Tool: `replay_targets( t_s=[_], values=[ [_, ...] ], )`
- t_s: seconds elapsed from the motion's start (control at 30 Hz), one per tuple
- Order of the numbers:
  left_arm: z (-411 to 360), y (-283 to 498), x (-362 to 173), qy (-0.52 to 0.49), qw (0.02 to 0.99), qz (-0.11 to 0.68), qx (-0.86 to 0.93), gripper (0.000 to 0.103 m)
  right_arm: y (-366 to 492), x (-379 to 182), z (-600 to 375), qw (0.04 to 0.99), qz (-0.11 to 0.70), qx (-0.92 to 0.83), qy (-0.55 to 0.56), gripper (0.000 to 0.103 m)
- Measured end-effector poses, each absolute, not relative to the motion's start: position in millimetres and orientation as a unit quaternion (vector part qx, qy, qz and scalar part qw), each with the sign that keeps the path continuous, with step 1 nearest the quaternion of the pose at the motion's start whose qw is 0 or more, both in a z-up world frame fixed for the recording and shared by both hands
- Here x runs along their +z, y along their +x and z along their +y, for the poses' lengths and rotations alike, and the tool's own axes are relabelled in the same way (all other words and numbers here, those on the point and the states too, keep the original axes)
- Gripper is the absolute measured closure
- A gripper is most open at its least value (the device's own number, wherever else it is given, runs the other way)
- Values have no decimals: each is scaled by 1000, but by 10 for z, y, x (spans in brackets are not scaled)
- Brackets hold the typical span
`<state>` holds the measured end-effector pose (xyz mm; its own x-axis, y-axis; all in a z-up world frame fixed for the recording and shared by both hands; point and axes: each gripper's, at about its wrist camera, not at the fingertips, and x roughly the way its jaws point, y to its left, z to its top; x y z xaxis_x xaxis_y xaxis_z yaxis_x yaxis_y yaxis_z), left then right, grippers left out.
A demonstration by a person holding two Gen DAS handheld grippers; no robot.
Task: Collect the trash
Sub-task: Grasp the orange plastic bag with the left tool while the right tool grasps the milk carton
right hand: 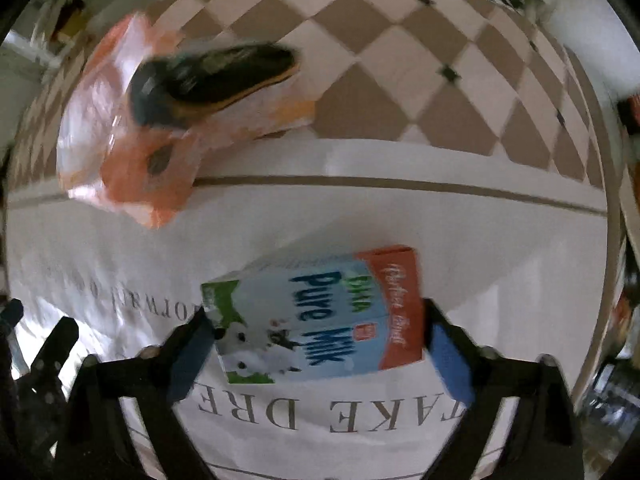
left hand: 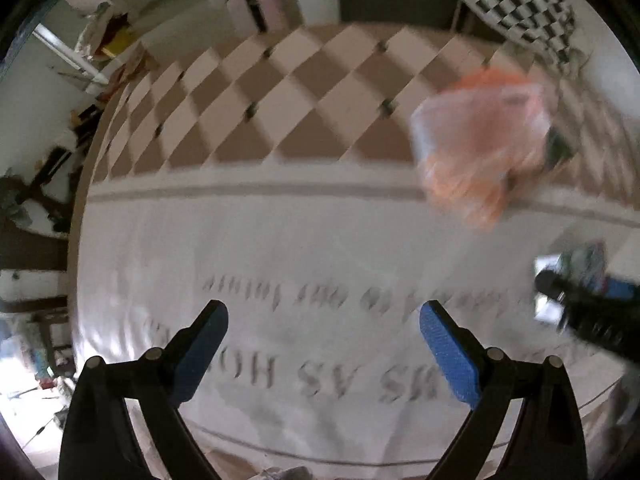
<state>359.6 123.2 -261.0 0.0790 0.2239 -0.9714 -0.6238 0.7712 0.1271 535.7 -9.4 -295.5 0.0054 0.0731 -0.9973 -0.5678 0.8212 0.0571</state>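
Note:
A small milk carton (right hand: 320, 316), blue and white with a red top, lies on the white printed cloth (right hand: 500, 240). My right gripper (right hand: 316, 340) points straight down over it, and both pads meet the carton's ends. A blurred orange plastic bag (right hand: 120, 152) lies at the far left edge of the cloth, with a dark oblong thing with a tan rim (right hand: 212, 76) across it. In the left wrist view the bag (left hand: 480, 148) is at the upper right. My left gripper (left hand: 324, 344) is open over bare cloth (left hand: 280, 240). The right gripper (left hand: 580, 312) shows at that view's right edge.
The cloth's far edge runs across both views, and a brown and white checkered floor (right hand: 400, 60) lies beyond it. A black and white checkerboard panel (left hand: 512, 4) stands at the back right. Cluttered shelves (left hand: 104, 40) fill the far left. Part of the left gripper's body (right hand: 44, 360) shows low left.

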Motion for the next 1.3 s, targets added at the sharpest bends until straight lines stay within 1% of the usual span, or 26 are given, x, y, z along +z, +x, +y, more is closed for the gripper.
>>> replay_targets(
  t_s=[0.1, 0.17, 0.3, 0.47, 0.73, 0.77, 0.8, 0.93, 1.07, 1.3],
  values=[
    [1186, 3933, -2489, -141, 744, 602, 254, 5, 5573, -2893, -335, 690, 675, 221, -139, 9],
    [1091, 4193, -2407, -97, 763, 601, 216, 5, 5745, -2841, -486, 692, 680, 213, -117, 9],
    [923, 4559, -2389, -16, 773, 616, 150, 5, 6093, -2800, -634, 696, 682, 197, -111, 9],
    [848, 4852, -2548, 56, 756, 647, 83, 5, 6420, -2826, -726, 690, 691, 185, -112, 9],
    [831, 5032, -2908, 53, 726, 685, 35, 7, 6699, -2914, -761, 685, 700, 170, -109, 9],
    [807, 5050, -2941, 49, 726, 686, 30, 20, 6713, -2916, -743, 684, 701, 168, -110, 9],
    [824, 5049, -2974, 45, 724, 688, 27, 28, 6675, -2956, -707, 683, 703, 166, -111, 8],
    [762, 5048, -2977, 21, 726, 687, 17, 46, 6472, -3014, -564, 676, 709, 162, -118, 8],
    [785, 5003, -2957, 0, 730, 683, 26, 52, 6481, -3013, -597, 674, 711, 158, -125, 7],
    [816, 4771, -2899, -33, 736, 671, 86, 58, 6309, -3128, -338, 679, 705, 147, -141, 7]
  ],
)
